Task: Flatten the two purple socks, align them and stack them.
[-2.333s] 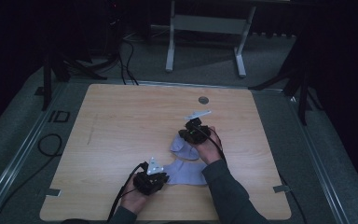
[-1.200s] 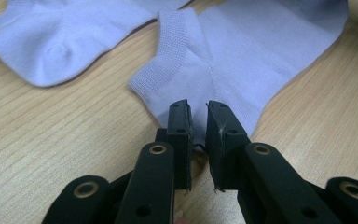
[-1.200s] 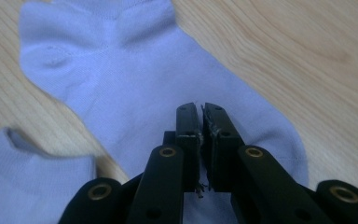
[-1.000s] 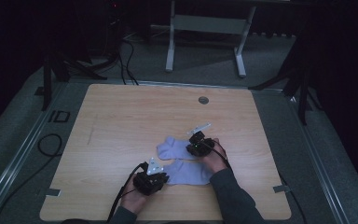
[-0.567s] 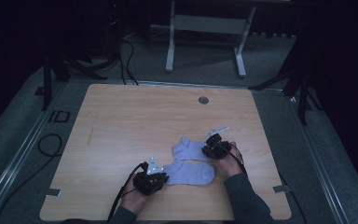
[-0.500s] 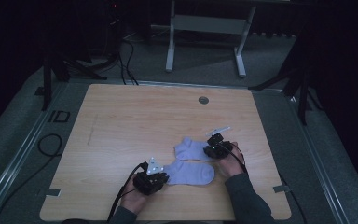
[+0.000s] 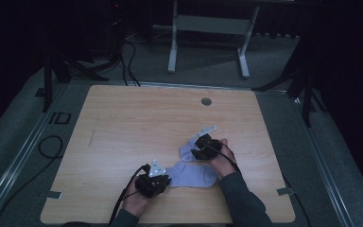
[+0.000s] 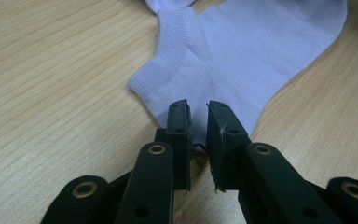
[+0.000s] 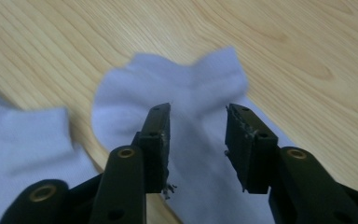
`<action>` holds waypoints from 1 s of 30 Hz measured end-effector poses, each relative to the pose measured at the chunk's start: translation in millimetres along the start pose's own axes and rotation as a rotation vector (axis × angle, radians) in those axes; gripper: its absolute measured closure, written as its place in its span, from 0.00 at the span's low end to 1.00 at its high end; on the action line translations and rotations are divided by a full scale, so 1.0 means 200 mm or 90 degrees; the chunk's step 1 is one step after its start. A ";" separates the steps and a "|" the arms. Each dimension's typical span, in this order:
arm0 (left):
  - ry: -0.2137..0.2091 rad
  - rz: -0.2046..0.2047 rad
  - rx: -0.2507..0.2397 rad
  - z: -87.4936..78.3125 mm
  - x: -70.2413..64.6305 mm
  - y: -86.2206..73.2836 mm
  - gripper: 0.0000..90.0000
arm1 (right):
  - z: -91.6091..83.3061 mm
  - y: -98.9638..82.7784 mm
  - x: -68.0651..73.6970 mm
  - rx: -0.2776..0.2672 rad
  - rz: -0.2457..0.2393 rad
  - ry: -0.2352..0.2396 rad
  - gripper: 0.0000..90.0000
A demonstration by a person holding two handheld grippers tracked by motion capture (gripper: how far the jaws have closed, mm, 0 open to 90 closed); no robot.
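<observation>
Wooden table (image 7: 123,123); pale lilac sock (image 7: 194,174) flat in the lower centre of the high view, a second sock (image 7: 186,150) just above it, partly under the right gripper; whether they touch, cannot tell. Left gripper (image 7: 160,181), lower centre-left, jaws nearly closed, pinching the sock's edge (image 8: 199,140). Right gripper (image 9: 196,140) jaws parted, holding nothing, poised over the second sock (image 9: 186,93). Small round fitting (image 7: 206,101) upper centre.

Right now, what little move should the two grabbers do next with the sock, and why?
Probably close the right gripper. Its jaws stand apart over the pale sock, which lies on the table, while the left gripper already pinches the sock's other end. Gripping both ends would let the person lift or stretch it.
</observation>
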State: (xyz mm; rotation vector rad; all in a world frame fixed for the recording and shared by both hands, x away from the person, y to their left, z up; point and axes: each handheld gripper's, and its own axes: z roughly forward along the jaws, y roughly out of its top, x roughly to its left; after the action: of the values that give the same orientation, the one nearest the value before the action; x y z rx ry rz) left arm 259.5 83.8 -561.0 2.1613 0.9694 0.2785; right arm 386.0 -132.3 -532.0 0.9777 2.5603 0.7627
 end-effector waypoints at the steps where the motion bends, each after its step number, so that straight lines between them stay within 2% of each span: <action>1: 0.000 -0.001 -0.001 0.00 0.00 0.00 0.88 | 0.01 0.01 0.00 0.004 -0.001 0.001 0.64; 4: 0.000 -0.001 -0.001 0.00 0.00 0.00 0.88 | 0.06 0.01 -0.02 0.031 0.019 0.017 0.60; 6: -0.001 -0.001 -0.001 0.00 0.00 0.00 0.88 | 0.08 0.01 -0.05 0.023 0.052 0.046 0.60; 7: -0.001 -0.001 -0.001 0.00 0.00 0.00 0.87 | 0.08 0.01 -0.06 0.025 0.056 0.049 0.62; 10: 0.002 0.000 0.000 0.00 0.00 0.00 0.87 | 0.08 0.02 -0.05 0.030 0.032 0.035 0.67; 17: -0.003 -0.002 -0.001 0.00 0.00 0.00 0.85 | 0.08 0.02 -0.07 0.034 0.053 0.011 0.95; 23: -0.007 -0.008 -0.005 0.00 0.00 0.00 0.83 | 0.08 0.02 -0.06 0.034 0.063 0.001 0.97; 30: -0.014 -0.015 -0.008 0.00 -0.01 0.00 0.80 | 0.03 0.00 -0.07 0.009 0.071 0.003 0.97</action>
State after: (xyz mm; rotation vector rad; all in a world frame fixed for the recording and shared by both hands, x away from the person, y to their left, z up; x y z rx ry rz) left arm 258.5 82.4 -561.5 2.1355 0.9784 0.2485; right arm 399.0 -139.9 -535.3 1.1325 2.5366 0.7779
